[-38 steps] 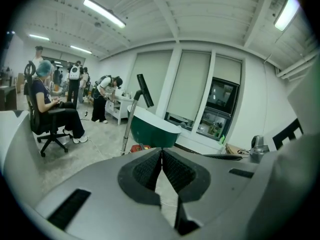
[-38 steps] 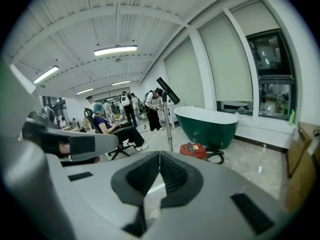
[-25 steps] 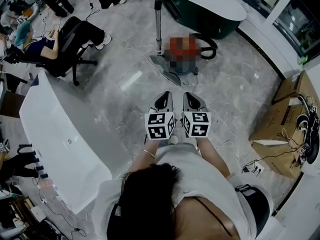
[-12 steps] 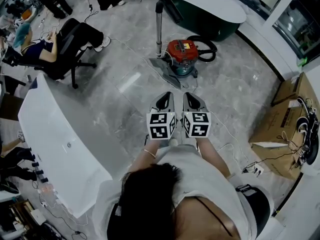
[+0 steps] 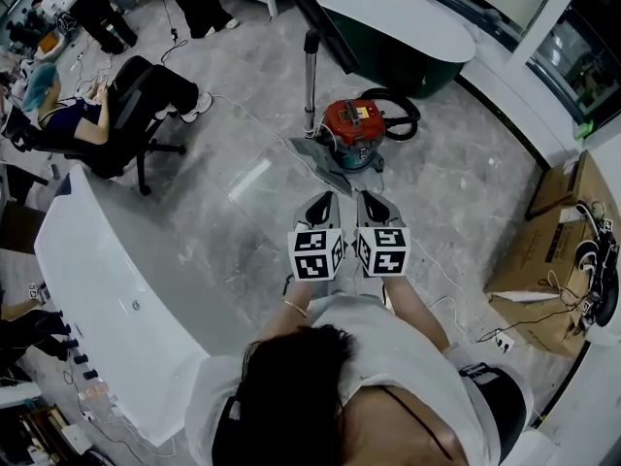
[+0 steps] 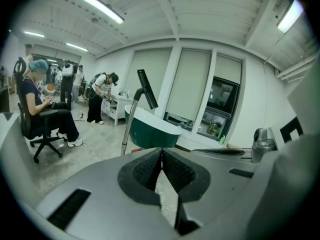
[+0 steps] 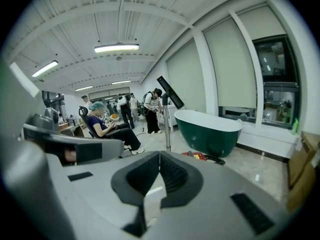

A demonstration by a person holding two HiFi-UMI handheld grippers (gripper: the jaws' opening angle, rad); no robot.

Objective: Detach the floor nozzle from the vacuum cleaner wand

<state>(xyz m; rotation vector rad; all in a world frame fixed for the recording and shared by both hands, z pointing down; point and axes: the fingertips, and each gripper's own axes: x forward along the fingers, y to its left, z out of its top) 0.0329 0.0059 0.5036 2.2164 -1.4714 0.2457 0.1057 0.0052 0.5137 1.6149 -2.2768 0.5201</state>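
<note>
Grey marble floor [image 5: 194,212] fills the frame. At upper centre stands 1 red vacuum [image 5: 351,124]. Just left of it, 1 wand [image 5: 310,76] rises upright from 1 nozzle [image 5: 315,151]. 2 tongs sit side by side at centre: left gripper [image 5: 321,200] and right gripper [image 5: 374,200], both pinched closed on nothing. Only floor lies between them and the nozzle. 2 tubs: white tub [image 5: 126,280] at left, green tub [image 5: 408,51] at top. 1 seated person [image 5: 78,100] is at upper left.
</note>
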